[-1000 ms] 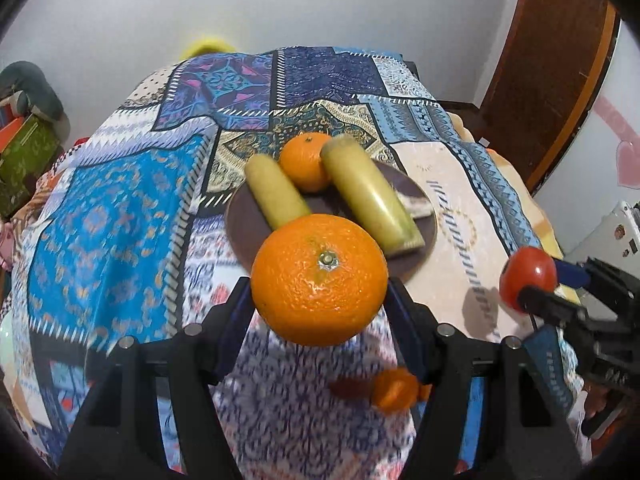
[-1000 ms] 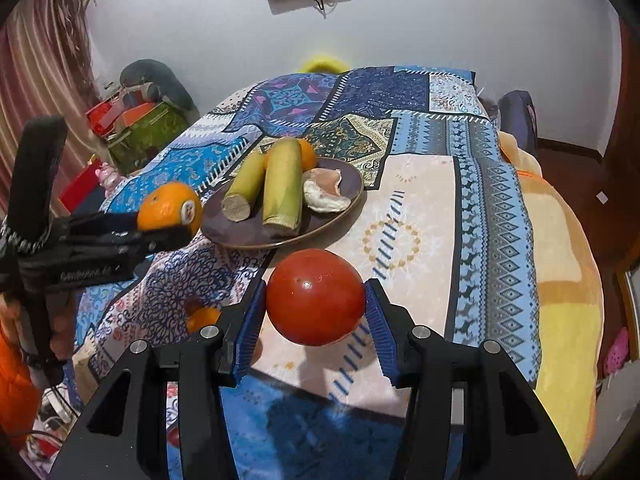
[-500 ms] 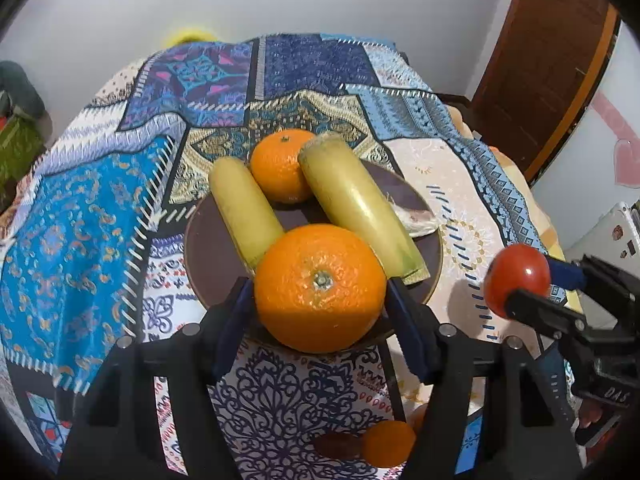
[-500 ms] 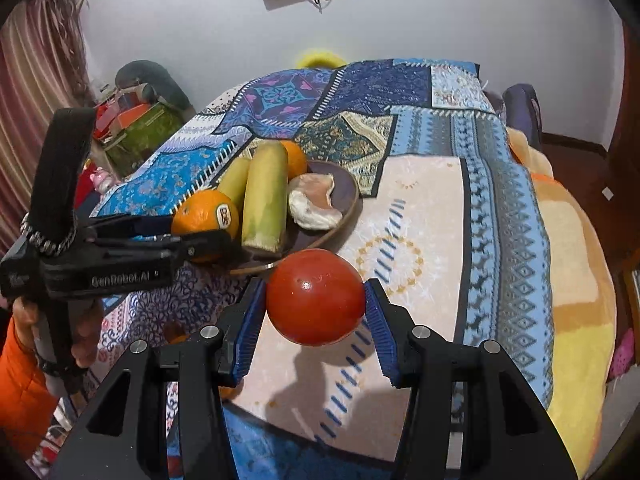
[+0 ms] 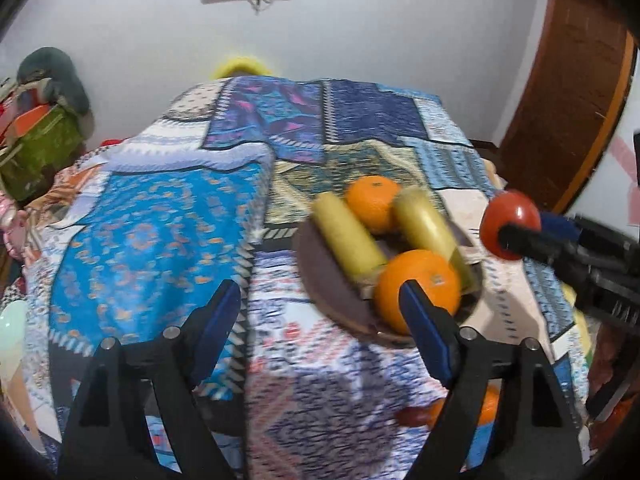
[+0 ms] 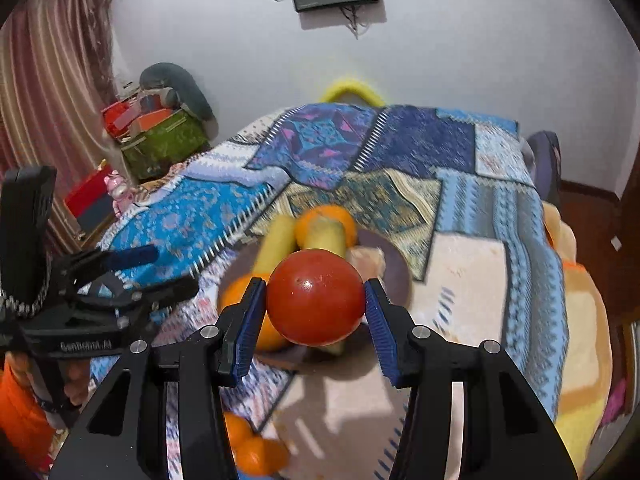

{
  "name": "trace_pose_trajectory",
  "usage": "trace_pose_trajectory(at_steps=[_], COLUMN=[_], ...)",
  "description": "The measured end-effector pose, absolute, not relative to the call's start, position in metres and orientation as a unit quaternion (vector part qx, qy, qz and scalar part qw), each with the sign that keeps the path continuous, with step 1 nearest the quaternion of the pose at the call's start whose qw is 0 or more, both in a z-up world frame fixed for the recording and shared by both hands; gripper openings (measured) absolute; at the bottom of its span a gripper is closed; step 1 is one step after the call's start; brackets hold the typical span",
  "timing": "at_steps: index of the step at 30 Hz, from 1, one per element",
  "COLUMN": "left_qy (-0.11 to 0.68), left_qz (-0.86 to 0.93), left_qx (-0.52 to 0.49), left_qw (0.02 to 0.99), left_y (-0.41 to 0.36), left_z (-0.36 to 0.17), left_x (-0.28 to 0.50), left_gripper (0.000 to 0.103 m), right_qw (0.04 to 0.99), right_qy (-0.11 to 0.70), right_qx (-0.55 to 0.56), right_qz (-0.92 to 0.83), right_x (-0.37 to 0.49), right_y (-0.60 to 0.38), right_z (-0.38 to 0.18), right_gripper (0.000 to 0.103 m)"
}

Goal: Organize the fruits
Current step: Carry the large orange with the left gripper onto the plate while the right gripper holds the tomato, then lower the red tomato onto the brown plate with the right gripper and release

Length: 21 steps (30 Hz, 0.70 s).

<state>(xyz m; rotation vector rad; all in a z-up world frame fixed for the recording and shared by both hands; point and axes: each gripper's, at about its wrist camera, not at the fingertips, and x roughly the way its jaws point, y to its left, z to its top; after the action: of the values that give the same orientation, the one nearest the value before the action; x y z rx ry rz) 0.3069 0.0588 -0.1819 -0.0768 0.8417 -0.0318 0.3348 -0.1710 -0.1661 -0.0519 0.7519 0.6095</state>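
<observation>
Tomato (image 6: 315,297) clamped in right gripper (image 6: 315,308); left gripper (image 5: 320,332) opening, empty; bananas (image 5: 348,240) lengthwise on plate (image 5: 320,276)

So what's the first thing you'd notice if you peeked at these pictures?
Probably the shiny red tomato, squeezed between the right gripper's blue pads, right up close above the plate. Next, the big orange sitting at the plate's near edge beside two long yellow fruits, with the left gripper opening and nothing between its pads. Everything sits on a bright patchwork blanket.
</observation>
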Motion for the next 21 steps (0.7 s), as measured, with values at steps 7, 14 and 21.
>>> trace_pose_trajectory(at_steps=[7, 14, 21], left_qy=[0.416, 0.421, 0.428], left_qz=[0.009, 0.011, 0.009], left_qx=[-0.044, -0.051, -0.051], left_qw=[0.908, 0.905, 0.903], left_y=[0.090, 0.100, 0.097], left_z=[-0.196, -0.209, -0.211], left_x=[0.304, 0.304, 0.303], left_gripper=[0.082, 0.082, 0.082], right_qw=[0.877, 0.865, 0.867], right_qy=[0.365, 0.391, 0.391], right_qx=[-0.066, -0.090, -0.099], right_qz=[0.304, 0.300, 0.293], right_x=[0.360, 0.379, 0.374], right_y=[-0.122, -0.097, -0.095], right_z=[-0.175, -0.195, -0.197], right_gripper=[0.046, 0.047, 0.053])
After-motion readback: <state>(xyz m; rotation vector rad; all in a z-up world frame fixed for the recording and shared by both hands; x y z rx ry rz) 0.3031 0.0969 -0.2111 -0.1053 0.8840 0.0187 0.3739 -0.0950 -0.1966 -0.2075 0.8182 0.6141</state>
